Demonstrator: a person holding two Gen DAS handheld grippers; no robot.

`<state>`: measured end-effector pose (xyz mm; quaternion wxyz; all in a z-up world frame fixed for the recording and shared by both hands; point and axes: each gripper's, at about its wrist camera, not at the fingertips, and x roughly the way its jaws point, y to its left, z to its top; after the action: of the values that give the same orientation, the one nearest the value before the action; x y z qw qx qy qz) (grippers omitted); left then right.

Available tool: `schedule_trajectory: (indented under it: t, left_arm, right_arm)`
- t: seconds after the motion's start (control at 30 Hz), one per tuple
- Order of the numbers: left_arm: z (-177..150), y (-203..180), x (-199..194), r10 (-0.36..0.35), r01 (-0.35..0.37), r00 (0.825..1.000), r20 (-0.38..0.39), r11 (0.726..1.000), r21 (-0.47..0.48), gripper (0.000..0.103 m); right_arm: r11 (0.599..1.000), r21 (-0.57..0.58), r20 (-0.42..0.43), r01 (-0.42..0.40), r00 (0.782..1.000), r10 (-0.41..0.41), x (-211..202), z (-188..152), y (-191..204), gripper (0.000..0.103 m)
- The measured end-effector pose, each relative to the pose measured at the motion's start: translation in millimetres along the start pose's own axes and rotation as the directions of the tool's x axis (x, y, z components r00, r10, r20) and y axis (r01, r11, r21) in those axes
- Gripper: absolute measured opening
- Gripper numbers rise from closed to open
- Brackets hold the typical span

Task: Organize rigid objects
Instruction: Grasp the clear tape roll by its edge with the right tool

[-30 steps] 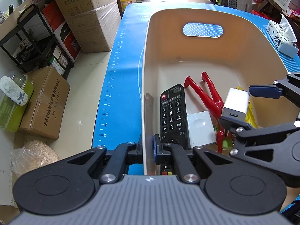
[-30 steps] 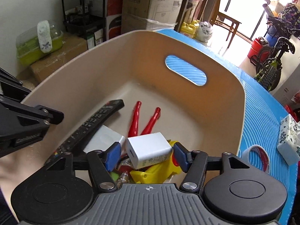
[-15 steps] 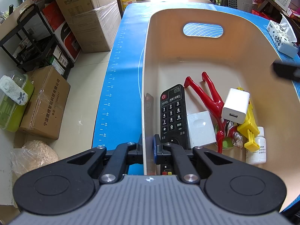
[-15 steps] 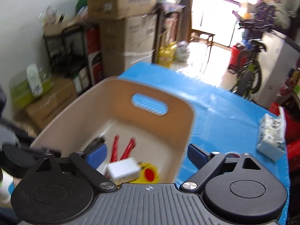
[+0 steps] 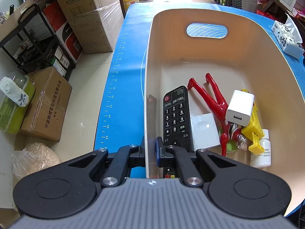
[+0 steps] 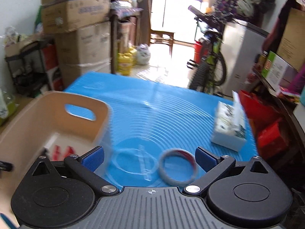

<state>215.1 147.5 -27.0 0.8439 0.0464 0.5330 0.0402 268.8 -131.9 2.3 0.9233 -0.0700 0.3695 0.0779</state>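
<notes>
A beige bin (image 5: 228,61) stands on the blue mat (image 5: 124,76). It holds a black remote (image 5: 176,114), a red figure (image 5: 211,95), a white charger (image 5: 240,107), a yellow toy (image 5: 252,126), a white box (image 5: 205,131) and a small white bottle (image 5: 262,152). My left gripper (image 5: 150,150) is shut on the bin's near left wall. My right gripper (image 6: 149,159) is open and empty, above the mat right of the bin (image 6: 38,118). A tape roll (image 6: 178,168) lies between its fingers.
A tissue pack (image 6: 229,127) lies on the mat at the right, also in the left wrist view (image 5: 287,38). Cardboard boxes (image 5: 89,13) and a black shelf (image 5: 32,43) stand on the floor left of the table. A bicycle (image 6: 209,64) stands behind the table.
My right gripper let go of the white charger in the bin, opened wide, and swung right out of the bin to above the tape roll. The left gripper has not moved.
</notes>
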Motion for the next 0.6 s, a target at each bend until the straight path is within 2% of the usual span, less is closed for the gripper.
schedule_trajectory:
  t: [0.1,0.33,0.6]
  left_arm:
    - [0.3,-0.2,0.1,0.004,-0.004,1.000,-0.001,1.000,0.003,0.010]
    - [0.4,-0.2,0.3,0.006,-0.006,1.000,-0.002,1.000,0.005,0.010]
    - [1.1,-4.0,0.8,0.012,-0.012,1.000,-0.004,1.000,0.006,0.010]
  right_arm:
    - [0.999,0.012,-0.033,0.051,0.998,-0.051,18.2,-9.9,-19.2,0.101]
    - [0.996,0.041,-0.095,0.073,0.993,-0.069,58.5,-22.6,-48.5,0.097]
    - [1.000,0.004,-0.095,-0.008,0.995,0.008,88.4,-21.6,-33.4,0.093]
